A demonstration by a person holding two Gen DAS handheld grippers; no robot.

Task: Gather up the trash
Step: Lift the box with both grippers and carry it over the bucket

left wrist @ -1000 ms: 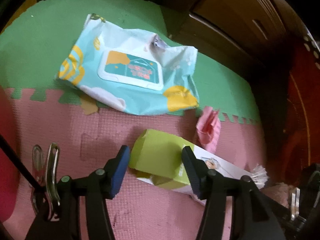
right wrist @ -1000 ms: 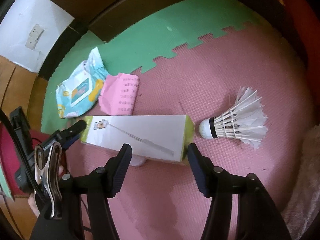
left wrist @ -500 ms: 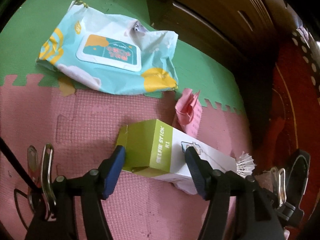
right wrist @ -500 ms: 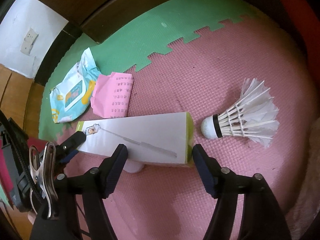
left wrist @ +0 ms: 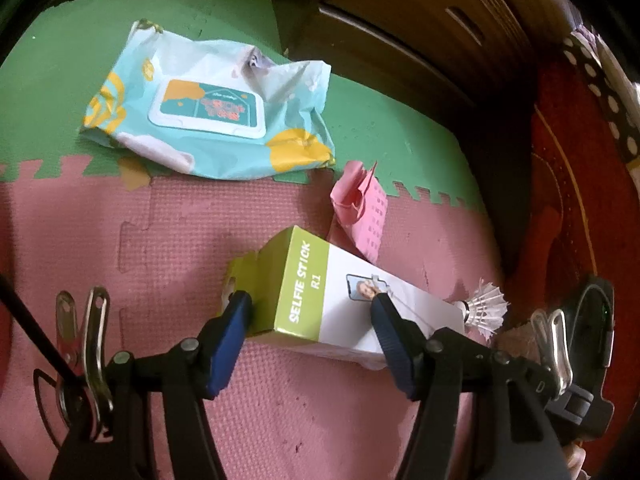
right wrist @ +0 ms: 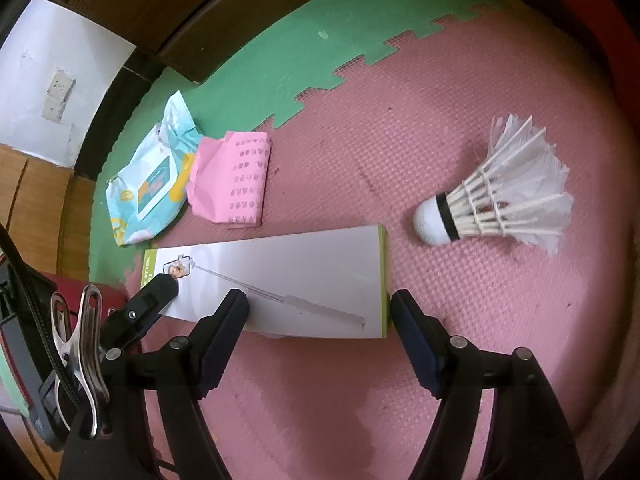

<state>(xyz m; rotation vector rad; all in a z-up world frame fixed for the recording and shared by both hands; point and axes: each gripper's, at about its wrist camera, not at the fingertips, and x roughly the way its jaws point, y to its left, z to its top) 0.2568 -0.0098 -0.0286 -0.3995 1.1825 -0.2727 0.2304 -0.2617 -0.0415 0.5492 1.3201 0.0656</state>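
A white and green selfie stick box (left wrist: pixel 316 280) lies on the pink mat. My left gripper (left wrist: pixel 309 300) is open over its green end: the left pad sits by the end flap, while the right finger (right wrist: pixel 158 290) lies over the top face. At the box's (right wrist: pixel 280 272) other end, my right gripper (right wrist: pixel 318 304) straddles it with jaws opening; neither pad presses on it. Behind lie a teal wet wipes pack (left wrist: pixel 208 116) (right wrist: pixel 148 188) and a crumpled pink paper (left wrist: pixel 360 204) (right wrist: pixel 236 180). A white shuttlecock (right wrist: pixel 496 200) (left wrist: pixel 484 308) lies to the right.
The floor is interlocking foam mat, pink (right wrist: pixel 400 120) near me and green (left wrist: pixel 48 80) farther off. Dark wooden furniture (left wrist: pixel 420 20) borders the green part. A red rug (left wrist: pixel 568 200) runs along the right. A white wall with a socket (right wrist: pixel 56 88) is at the far left.
My left gripper has moved in over the box's green end, and its jaws have widened slightly. The right gripper's fingers have spread wider around the box's other end.
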